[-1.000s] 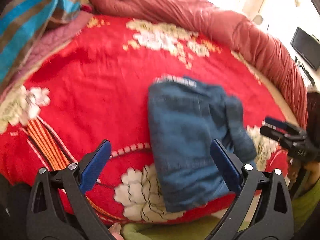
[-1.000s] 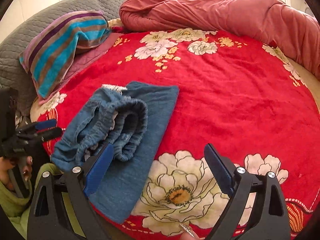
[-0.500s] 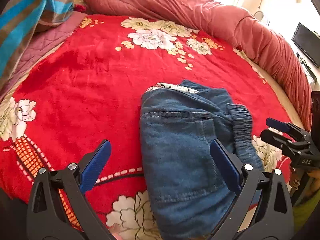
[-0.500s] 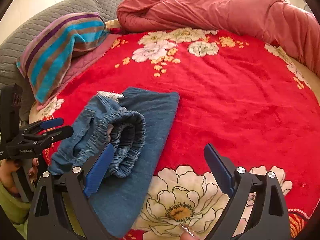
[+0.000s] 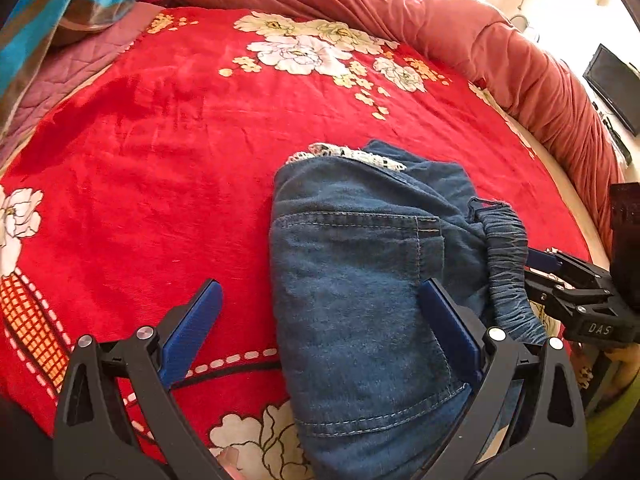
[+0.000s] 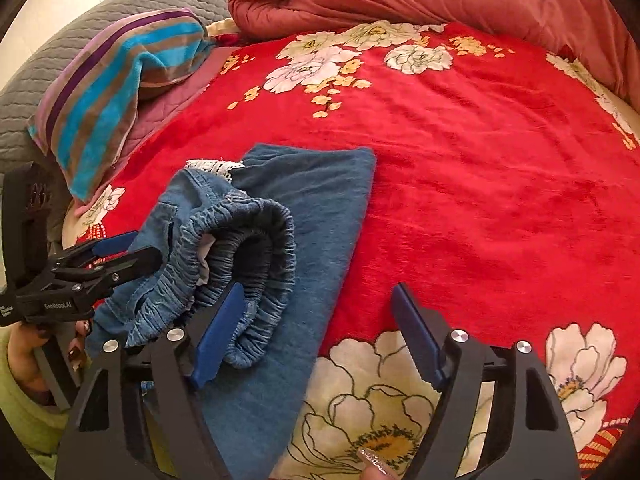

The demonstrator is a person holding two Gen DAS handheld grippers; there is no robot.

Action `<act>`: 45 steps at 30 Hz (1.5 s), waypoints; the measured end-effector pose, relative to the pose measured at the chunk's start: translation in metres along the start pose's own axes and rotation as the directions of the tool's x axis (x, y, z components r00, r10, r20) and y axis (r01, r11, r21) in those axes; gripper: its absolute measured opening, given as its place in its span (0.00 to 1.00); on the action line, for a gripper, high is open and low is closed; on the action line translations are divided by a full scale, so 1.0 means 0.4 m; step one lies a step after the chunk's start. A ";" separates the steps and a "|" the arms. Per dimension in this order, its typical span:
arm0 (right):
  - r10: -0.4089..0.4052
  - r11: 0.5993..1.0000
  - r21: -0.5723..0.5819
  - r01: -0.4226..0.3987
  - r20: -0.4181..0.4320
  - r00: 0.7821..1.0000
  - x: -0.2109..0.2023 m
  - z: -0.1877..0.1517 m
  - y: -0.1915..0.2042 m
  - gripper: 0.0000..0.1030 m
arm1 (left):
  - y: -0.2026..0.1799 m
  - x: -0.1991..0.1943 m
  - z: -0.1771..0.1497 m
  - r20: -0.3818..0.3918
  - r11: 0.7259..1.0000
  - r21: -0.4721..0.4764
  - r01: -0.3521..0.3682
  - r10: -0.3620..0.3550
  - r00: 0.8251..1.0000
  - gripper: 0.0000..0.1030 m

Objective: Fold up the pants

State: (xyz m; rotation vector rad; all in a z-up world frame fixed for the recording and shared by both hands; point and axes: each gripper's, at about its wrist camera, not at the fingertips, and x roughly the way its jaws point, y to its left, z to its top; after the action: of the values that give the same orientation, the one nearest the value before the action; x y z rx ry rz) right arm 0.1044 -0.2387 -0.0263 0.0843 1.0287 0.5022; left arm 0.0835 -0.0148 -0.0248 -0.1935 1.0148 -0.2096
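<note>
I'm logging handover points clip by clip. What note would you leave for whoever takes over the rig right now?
Left claw: open, holding nothing, low over the near end of the jeans.
Right claw: open, empty, at the elastic waistband.
Jeans lie on the red floral blanket in a compact folded bundle, back pocket facing up.
Done: the main folds.
Left: the waistband end bulges open and looks untidy; probably flatten or tuck it and square the bundle.
</note>
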 end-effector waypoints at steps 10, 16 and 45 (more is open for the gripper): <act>0.046 0.999 0.012 -0.046 -0.028 0.999 0.039 0.013 0.004 0.65 | -0.016 0.021 0.002 -0.016 0.999 0.025 0.040 -0.040 0.999 0.68; 0.068 0.998 0.017 -0.067 -0.032 0.997 0.053 0.018 0.003 0.65 | -0.016 0.032 0.007 -0.023 0.998 0.029 0.051 -0.051 0.998 0.64; 0.109 0.985 -0.141 -0.094 0.096 0.989 -0.027 0.055 0.097 0.15 | -0.077 -0.044 0.036 0.054 0.997 0.070 0.036 -0.040 0.998 0.18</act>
State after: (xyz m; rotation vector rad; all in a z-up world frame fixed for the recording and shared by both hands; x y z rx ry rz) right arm 0.1044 -0.2053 0.0054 0.0410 0.8896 0.6534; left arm 0.0843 -0.0390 0.0048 -0.1553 0.9482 -0.2719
